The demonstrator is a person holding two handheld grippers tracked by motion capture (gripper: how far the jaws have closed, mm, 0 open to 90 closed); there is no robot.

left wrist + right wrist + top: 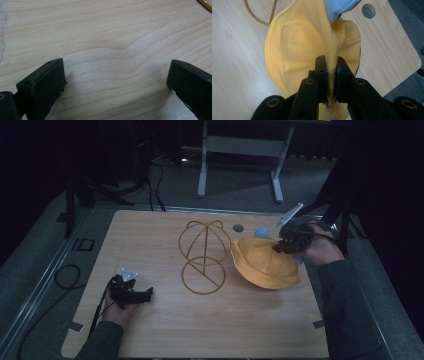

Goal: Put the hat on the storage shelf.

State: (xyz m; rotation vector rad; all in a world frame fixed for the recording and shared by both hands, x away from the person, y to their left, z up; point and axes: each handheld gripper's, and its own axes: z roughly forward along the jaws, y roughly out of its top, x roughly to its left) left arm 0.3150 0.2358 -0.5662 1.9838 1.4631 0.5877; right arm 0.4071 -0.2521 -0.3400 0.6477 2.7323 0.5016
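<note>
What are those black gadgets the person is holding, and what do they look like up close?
Each is a hand-held gripper. The left hand-held gripper and the right hand-held gripper are black, each topped by a grey three-cornered plate. Blocky black jaws with small screw holes show in the gripper views. Thin black cables trail from the left one. The person wears dark long sleeves.

The desk (165, 330) was pale wood with a wavy brown grain. The hat (265, 265) was mustard yellow, with rows of stitching in the same yellow showing in the right gripper view, and a light blue lining (339, 7) at its edge. The wire stand (204, 257) was a golden tan. Both tools, left (146, 294) and right (278, 246), were black. The floor (40, 255) was dark grey, with black cables (65, 277) lying on it.
</note>
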